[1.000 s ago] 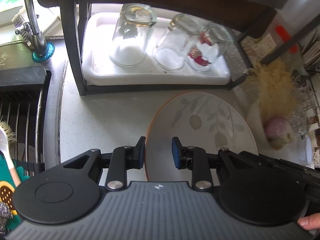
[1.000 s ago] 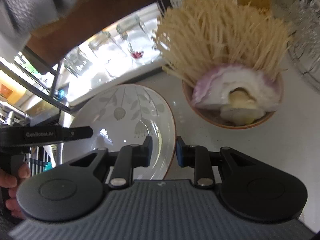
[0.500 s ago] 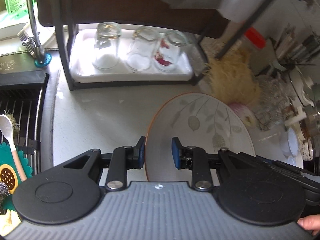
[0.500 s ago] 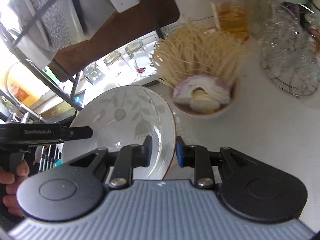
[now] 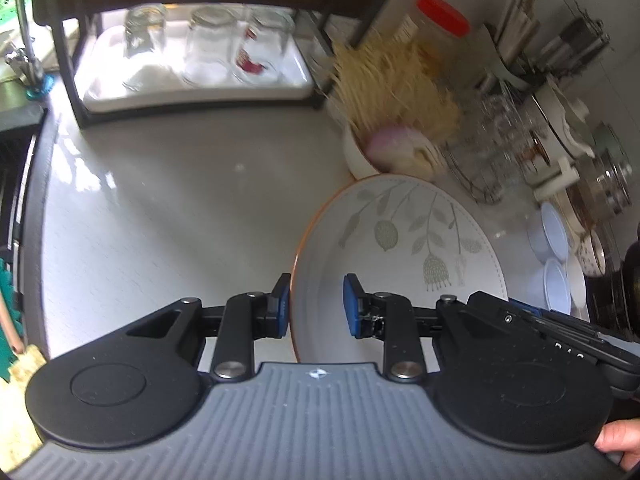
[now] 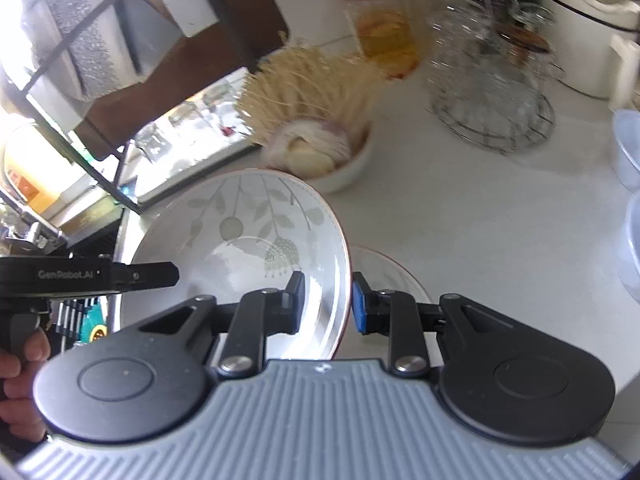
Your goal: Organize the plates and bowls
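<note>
A white plate with grey leaf print and an orange rim (image 5: 404, 248) is held off the counter between both grippers. My left gripper (image 5: 314, 306) is shut on its left rim. My right gripper (image 6: 326, 302) is shut on its right rim, and the plate (image 6: 248, 248) fills the middle of that view. A second plate with a thin brown rim (image 6: 390, 276) lies on the counter just under the held plate's right edge. Small pale blue bowls (image 5: 554, 236) stand at the right, also in the right wrist view (image 6: 628, 148).
A white bowl of noodles and onion (image 6: 320, 148) stands just behind the plate. Behind it are a red-lidded jar (image 6: 378, 20) and a wire rack of glasses (image 6: 492, 88). A dark shelf with upturned glasses on a white tray (image 5: 192, 56) is at the back left. The sink (image 5: 16, 184) is far left.
Both grippers have carried the plate up and to the right, away from the shelf. The blue bowls and a second plate on the counter have come into view.
</note>
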`<state>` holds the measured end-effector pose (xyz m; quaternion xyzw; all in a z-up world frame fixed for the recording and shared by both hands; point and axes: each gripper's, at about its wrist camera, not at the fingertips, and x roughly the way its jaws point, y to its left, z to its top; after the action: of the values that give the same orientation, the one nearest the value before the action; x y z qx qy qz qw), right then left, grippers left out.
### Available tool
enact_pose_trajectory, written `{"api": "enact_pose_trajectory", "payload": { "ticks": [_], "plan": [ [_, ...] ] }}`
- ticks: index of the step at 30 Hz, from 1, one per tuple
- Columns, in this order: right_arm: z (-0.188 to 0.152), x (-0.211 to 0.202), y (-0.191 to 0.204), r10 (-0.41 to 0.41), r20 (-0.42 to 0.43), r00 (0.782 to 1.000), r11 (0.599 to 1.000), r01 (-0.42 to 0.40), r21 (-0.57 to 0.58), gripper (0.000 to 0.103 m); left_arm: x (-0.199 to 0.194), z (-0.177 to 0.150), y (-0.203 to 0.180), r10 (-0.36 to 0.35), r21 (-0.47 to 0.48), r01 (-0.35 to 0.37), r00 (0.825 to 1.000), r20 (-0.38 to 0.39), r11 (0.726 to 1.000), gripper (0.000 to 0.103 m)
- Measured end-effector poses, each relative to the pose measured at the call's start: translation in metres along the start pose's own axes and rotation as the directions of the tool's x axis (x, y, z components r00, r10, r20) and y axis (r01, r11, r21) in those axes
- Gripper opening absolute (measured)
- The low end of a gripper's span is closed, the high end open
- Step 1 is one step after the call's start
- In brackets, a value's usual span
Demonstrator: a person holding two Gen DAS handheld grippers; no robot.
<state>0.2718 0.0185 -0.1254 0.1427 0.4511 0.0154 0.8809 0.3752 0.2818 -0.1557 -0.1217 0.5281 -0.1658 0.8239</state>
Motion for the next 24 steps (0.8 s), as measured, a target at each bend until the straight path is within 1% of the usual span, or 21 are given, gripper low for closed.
{"api": "enact_pose_trajectory", "payload": {
  "ticks": [5, 8, 12, 15, 19, 21, 24],
  "plan": [
    [-0.014, -0.009, -0.014, -0.046, 0.006, 0.999, 0.999, 0.046, 0.002, 0.028, 0.014, -0.016, -0.014, -0.011, 0.02, 0.012, 0.999, -0.04, 1.0, 0.031],
    [-0.021, -0.012, -0.023, -0.079, 0.002, 0.997, 0.997, 0.079, 0.021, 0.028, 0.022, -0.024, -0.02, -0.024, -0.005, 0.024, 0.997, -0.078, 1.0, 0.031],
    [-0.025, -0.014, -0.028, -0.106, 0.01, 0.994, 0.994, 0.106, 0.012, 0.028, 0.03, -0.034, -0.031, 0.005, 0.018, -0.003, 0.996, -0.094, 1.0, 0.031],
    [-0.028, -0.013, -0.034, -0.113, 0.019, 0.993, 0.994, 0.113, -0.001, 0.028, 0.035, -0.039, -0.036, 0.009, 0.015, -0.008, 0.995, -0.102, 1.0, 0.031],
    [-0.032, -0.009, -0.041, -0.126, 0.004, 0.992, 0.992, 0.126, -0.002, 0.028, 0.038, -0.044, -0.042, 0.03, 0.019, -0.028, 0.993, -0.118, 0.999, 0.031],
    [-0.033, -0.006, -0.042, -0.137, -0.005, 0.99, 0.991, 0.137, -0.001, 0.028, 0.042, -0.044, -0.044, 0.042, 0.006, -0.042, 0.99, -0.135, 0.999, 0.031],
    [-0.035, -0.004, -0.042, -0.149, -0.009, 0.989, 0.989, 0.149, -0.014, 0.028, 0.045, -0.044, -0.049, 0.064, 0.03, -0.06, 0.989, -0.136, 0.998, 0.031]
  ]
}}
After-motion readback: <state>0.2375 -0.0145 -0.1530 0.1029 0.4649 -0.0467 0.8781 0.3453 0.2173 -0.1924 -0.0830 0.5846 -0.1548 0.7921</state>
